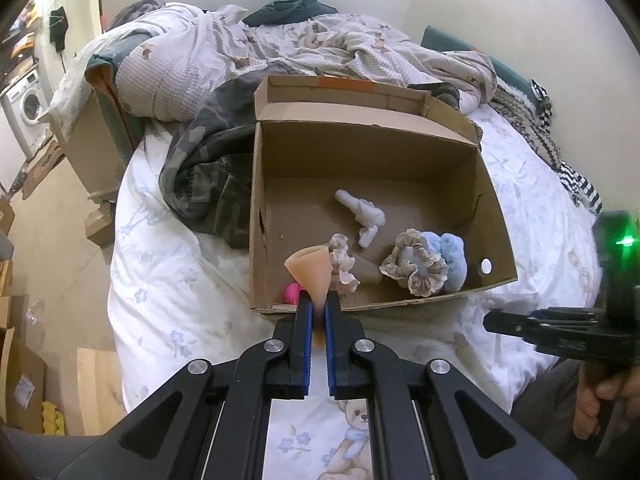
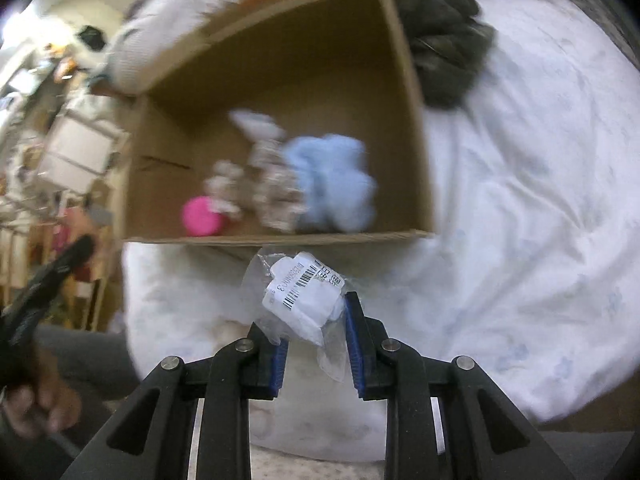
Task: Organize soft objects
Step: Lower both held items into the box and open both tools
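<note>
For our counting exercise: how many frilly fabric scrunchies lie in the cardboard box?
2: a small beige frilly scrunchie near the front wall, and a larger lace-edged scrunchie against the blue plush. Others may be hidden.

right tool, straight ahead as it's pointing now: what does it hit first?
Probably the near wall of the cardboard box, just past the plastic-wrapped packet that the right tool holds. If the tool is higher than that rim, it would pass over toward the blue plush. Blur leaves depth unclear.

Open-topped cardboard box [image 1: 496, 216] on the bed [image 1: 168, 280]; soft items crowd its near half, far floor bare; crumpled blankets [image 1: 208, 176] press its left and back walls; right bedsheet open.
</note>
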A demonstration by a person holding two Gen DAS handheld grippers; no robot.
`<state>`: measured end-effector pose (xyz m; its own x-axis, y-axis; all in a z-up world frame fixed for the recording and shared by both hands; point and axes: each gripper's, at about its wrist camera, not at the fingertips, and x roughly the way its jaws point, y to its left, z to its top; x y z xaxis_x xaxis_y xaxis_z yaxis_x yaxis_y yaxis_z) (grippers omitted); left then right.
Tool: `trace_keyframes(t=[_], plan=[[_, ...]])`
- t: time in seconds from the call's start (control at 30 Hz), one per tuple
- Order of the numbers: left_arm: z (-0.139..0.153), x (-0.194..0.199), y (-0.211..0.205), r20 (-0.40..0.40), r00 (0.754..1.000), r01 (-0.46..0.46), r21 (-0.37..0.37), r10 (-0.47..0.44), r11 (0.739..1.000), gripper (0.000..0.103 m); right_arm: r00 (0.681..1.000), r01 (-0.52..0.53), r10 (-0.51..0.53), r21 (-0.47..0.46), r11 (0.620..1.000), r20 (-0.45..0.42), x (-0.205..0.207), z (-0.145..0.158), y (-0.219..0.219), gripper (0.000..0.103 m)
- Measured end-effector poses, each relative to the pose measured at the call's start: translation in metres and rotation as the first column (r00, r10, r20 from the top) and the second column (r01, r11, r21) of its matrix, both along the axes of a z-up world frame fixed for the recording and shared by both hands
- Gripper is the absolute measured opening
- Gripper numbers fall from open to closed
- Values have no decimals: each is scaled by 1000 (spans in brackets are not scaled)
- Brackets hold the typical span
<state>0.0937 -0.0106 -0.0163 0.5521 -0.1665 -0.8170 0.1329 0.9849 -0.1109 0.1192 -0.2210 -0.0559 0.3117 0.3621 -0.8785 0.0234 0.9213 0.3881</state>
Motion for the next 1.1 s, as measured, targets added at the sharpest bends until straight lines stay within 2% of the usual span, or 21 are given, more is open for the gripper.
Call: trace_keyframes(t=[0.17,0.33,0.4,0.57,0.73,0.93,1.1], plan=[[1,2,-1,5,1000,-7,9,7,1000,6,992,-72,56,149,986,113,7,24,14,28],[14,9,-3,39,999,-9,15,8,1000,6,969,-59,2,223,973,247,15,51,16,28],[19,15,-4,48,999,-10,15,9,1000,6,962,-37,-29,234,972,272,21,55,17,28],[19,34,-9,27,1000,-6,2,6,1000,6,959,7,-69,219,976,276,32,54,13,28],[13,52,-19,17,1000,7,1,-7,1000,6,965,47,-97,202,978,244,39,46,6,28],[-8,65,-28,24,999,26,-4,-26,1000,6,975,89,-123,179,980,187,50,26,5,28],[-24,71,-27,-16,1000,-3,-32,3,999,6,983,102,-124,153,983,138,54,13,8,28]])
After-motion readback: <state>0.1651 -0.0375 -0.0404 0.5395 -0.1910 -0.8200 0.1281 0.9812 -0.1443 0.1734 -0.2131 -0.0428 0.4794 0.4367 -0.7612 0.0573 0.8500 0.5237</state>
